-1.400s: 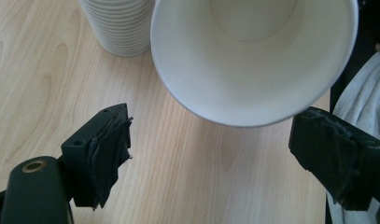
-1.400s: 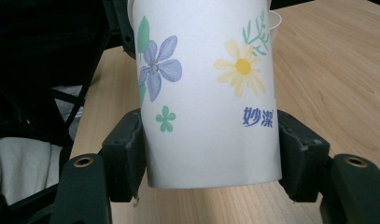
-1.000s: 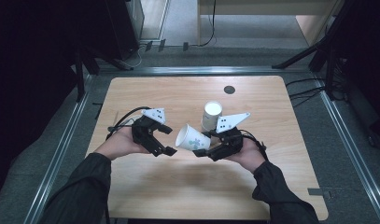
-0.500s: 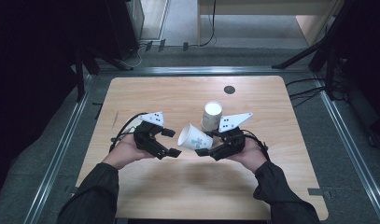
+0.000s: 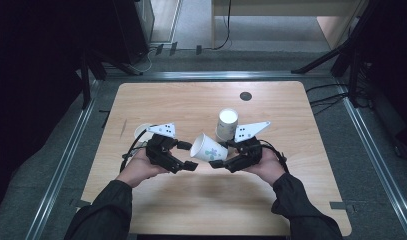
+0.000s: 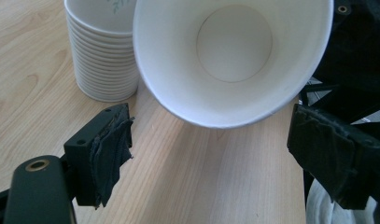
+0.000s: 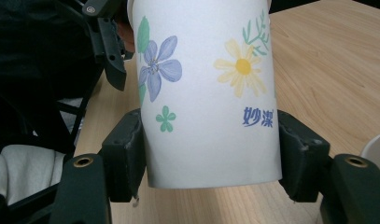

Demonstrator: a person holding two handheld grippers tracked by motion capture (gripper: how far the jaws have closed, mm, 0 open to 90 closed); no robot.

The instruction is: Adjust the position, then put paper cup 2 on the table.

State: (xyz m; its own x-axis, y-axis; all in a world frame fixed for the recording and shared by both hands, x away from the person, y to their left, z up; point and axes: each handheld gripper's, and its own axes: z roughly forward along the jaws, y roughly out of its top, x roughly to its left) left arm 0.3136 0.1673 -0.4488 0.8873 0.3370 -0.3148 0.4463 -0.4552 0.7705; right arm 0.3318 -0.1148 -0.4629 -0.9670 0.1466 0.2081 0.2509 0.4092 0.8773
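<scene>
Item: paper cup (image 5: 208, 149) — held on its side above the table (image 5: 291, 200) in my right gripper (image 5: 225, 159), pads clamped on its wall so the mouth faces left.

Left gripper (image 5: 187, 156): jaws wide, just been narrowing, nothing between them — lined up on that mouth.

Cup stack (image 5: 226, 125): upright behind.

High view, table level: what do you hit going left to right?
Lone white cup → left gripper → tilted flowered cup → right gripper. The cup stack overlaps, so it is left out.
</scene>
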